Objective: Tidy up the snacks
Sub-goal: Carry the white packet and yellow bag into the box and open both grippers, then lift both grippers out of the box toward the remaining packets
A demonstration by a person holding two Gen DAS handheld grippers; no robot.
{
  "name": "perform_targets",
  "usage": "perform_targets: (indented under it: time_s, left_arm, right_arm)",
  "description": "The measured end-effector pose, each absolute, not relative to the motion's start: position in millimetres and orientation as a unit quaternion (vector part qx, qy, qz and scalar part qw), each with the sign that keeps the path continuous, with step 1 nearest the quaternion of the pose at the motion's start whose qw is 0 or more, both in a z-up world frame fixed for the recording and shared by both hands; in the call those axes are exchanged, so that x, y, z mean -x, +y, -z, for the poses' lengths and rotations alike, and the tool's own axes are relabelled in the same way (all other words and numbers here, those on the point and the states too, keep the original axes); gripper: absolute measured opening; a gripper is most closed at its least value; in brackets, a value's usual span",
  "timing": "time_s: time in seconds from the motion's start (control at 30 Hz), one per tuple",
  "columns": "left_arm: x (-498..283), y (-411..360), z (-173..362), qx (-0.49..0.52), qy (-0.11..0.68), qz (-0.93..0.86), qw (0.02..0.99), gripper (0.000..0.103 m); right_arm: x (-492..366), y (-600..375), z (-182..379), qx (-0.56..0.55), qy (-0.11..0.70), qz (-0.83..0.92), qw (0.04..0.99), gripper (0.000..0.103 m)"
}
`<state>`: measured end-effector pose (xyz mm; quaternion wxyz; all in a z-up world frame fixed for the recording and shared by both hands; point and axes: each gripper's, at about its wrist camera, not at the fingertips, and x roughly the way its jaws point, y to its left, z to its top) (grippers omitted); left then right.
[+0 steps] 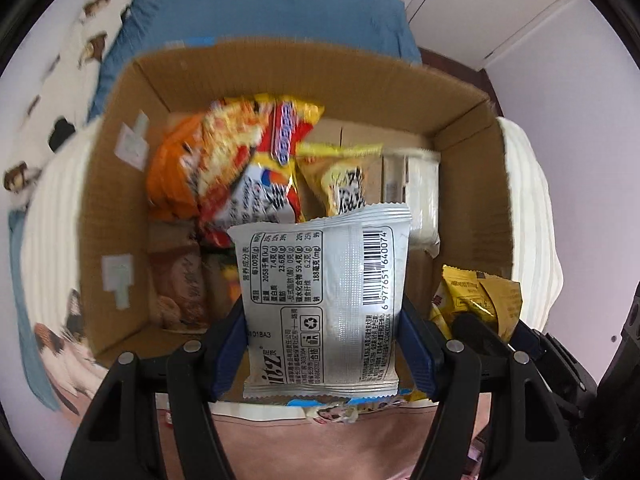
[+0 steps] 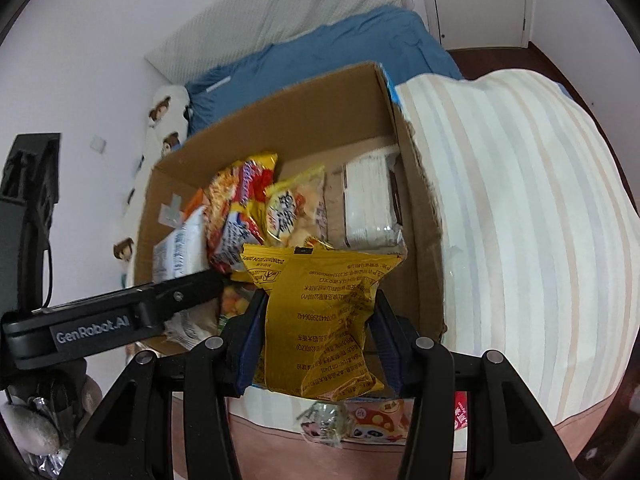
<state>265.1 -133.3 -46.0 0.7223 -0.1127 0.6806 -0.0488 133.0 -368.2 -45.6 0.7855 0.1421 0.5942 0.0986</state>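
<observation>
The silver packet (image 1: 324, 304) stands clamped between the left gripper (image 1: 322, 344) fingers at lower centre, above the near wall of the box (image 1: 120, 184). The yellow packet (image 2: 320, 316) is pinched likewise in the right gripper (image 2: 316, 344), just right of it. Snacks (image 1: 240, 168) crowd the box's left; bare floor shows at upper right, though blur makes its extent uncertain.
</observation>
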Motion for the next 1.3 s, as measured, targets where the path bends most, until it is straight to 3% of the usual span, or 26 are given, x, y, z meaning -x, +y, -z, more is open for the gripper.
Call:
perform_targets:
  time_s: [0.5,0.57,0.6,0.7,0.77,0.8,1.1,1.3]
  left_arm:
    - [-271,-142,96,0.141,0.735,0.052,0.662,0.067]
    - [-271,-143,98,0.139,0.740,0.049,0.656,0.067]
    - [-272,-142,100,0.145,0.742,0.048,0.653,0.067]
    - [-273,-142,103,0.139,0.740,0.042,0.657,0.071]
    - [-273,-141,98,0.133,0.734,0.042,0.665,0.091]
    - [-274,-140,95,0.131,0.732,0.041,0.668,0.091]
    - [-265,-133,70,0.129,0.712,0.045,0.689,0.091]
    - [-247,-120,24,0.092,0.647,0.033,0.757,0.091]
  right_arm:
    - [-148,-361,73,-0.102,0.642,-0.094,0.754,0.053]
    - [-150,-359,76,-0.094,0.650,-0.090,0.749,0.065]
    - [-151,-358,77,-0.092,0.655,-0.088,0.744,0.076]
    - [-153,-354,77,-0.088,0.658,-0.094,0.742,0.084]
    - [-154,-351,76,-0.084,0.659,-0.094,0.742,0.089]
    - [-154,-350,75,-0.085,0.660,-0.098,0.740,0.093]
    - [-146,-345,65,-0.075,0.654,-0.094,0.747,0.094]
    - [-132,-344,46,-0.072,0.630,-0.091,0.768,0.094]
